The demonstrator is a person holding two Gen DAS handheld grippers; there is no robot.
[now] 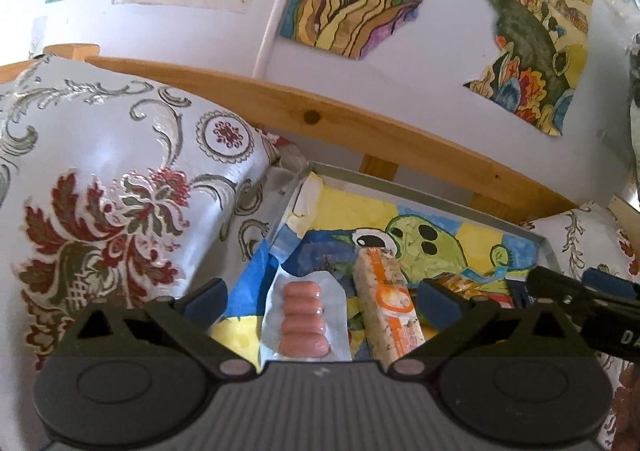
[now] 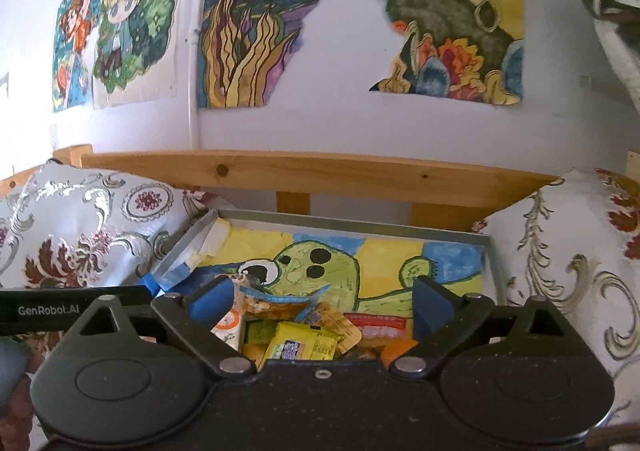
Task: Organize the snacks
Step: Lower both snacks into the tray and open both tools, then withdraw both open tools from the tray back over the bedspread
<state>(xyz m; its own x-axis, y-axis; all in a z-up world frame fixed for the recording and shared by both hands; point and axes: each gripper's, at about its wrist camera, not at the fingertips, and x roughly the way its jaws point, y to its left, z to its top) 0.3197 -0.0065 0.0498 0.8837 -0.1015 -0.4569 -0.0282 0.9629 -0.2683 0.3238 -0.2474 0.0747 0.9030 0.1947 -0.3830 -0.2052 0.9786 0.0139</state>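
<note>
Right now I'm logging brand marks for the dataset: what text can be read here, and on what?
"GenRobot.AI": side of the left gripper, seen from the right wrist.
"DA", cut off: body of the right gripper, seen from the left wrist.
Orange snack bar and yellow packet: print too blurred.

The tray (image 2: 494, 251) is boxed in on three sides: a patterned cushion (image 2: 80, 235) presses against its left rim, another cushion (image 2: 568, 271) stands close along its right rim, and a wooden rail (image 2: 320, 175) runs just behind its far rim. The far half of the tray floor, covered by a painted drawing (image 2: 360, 263), lies bare and open from above. The near half is crowded: a heap of snack packets (image 2: 304, 335) toward the right, a sausage pack (image 1: 304, 325) and a cereal bar (image 1: 386, 303) toward the left, with a narrow strip between these two. In the left view the other hand-held gripper (image 1: 580, 291) reaches in over the near right corner.
</note>
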